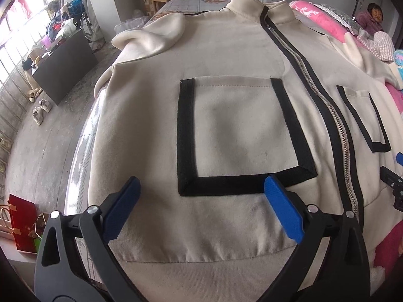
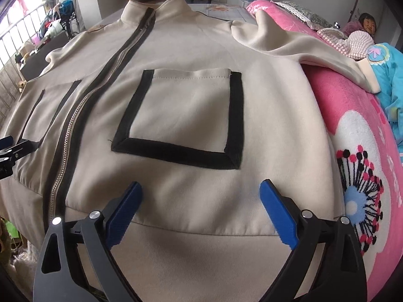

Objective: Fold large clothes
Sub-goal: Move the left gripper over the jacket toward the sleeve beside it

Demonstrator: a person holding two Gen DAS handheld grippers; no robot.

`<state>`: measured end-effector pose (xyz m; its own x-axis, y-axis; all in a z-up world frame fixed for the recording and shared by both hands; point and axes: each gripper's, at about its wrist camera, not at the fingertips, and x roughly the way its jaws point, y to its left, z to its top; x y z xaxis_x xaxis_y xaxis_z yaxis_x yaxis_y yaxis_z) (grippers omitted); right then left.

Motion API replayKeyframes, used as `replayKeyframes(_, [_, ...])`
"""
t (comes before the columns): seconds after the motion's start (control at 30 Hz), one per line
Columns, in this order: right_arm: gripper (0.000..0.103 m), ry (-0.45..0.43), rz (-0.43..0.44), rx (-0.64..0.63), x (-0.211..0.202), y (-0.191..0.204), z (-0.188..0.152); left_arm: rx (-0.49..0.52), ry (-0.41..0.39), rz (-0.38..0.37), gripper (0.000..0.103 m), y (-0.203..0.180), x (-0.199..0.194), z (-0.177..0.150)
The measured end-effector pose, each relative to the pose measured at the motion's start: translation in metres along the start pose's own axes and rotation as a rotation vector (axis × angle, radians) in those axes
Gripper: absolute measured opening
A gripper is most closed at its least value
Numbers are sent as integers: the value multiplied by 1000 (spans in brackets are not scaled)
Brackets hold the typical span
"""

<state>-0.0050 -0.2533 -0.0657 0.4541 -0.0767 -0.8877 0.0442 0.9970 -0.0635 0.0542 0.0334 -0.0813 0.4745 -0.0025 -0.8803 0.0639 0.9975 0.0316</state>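
Jacket (image 1: pixel 226 58): a large cream zip-up garment lay spread flat, front up, over a bed, collar at the far end and hem band at the near end.
Place: it covered most of the bed top, with a pink blanket (image 2: pixel 352 130) just beside it on the right.
Handling: it looked like soft, thick fleece, limp rather than stiff and light enough to lift by an edge; I judged it would drape and sag, and that the metal zipper (image 1: pixel 325 95) would form a firmer ridge down the middle.
Where to grip: the near hem band, one corner for each side, seemed the surest hold; a sleeve cuff was the other likely spot.
Left gripper (image 1: pixel 202 183): jaws spread wide, nothing between them, hovering above the hem just near the bottom edge of the left pocket (image 1: pixel 241 130).
Right gripper (image 2: pixel 201 188): jaws likewise spread wide and empty, above the hem near the right pocket (image 2: pixel 181 115).
Counts: one jacket, one zipper, two black-trimmed patch pockets, two sleeves, two grippers.
Sleeves: the left sleeve (image 1: pixel 151 35) lay bunched at the far left; the right sleeve (image 2: pixel 302 47) trailed over the pink blanket.
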Motion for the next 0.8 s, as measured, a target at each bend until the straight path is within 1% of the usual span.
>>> replayKeyframes(0.07, [97,4,7,25,1,-4,0,-17,6,-17,96,3,1,1])
replayKeyframes(0.13, [97,9,15,43,2,-6,-1,-6,1,-12,96,2,1,0])
replayKeyframes(0.27, [97,0,14,40,3,-5,-1,-5,-7,-11,96,1,1,0])
replayKeyframes(0.37, [97,-24,34,27,4,-7,-4,-10,4,-16,96,2,1,0])
replayKeyframes(0.43, [97,-35,48,11,3,-9,-5,-1,-5,-18,96,2,0,0])
replayKeyframes(0.53, [97,-14,49,0,1,-8,-1,34,-36,-29,96,2,-1,-4])
replayKeyframes(0.6, [97,6,37,-8,-4,-5,3,33,-32,-42,96,4,-1,-3])
replayKeyframes(0.7, [97,-47,35,-49,-27,4,15,23,-52,-50,96,6,-4,-5])
replayKeyframes(0.8, [97,-126,85,-106,-54,18,36,-22,-122,-95,96,19,-19,-8])
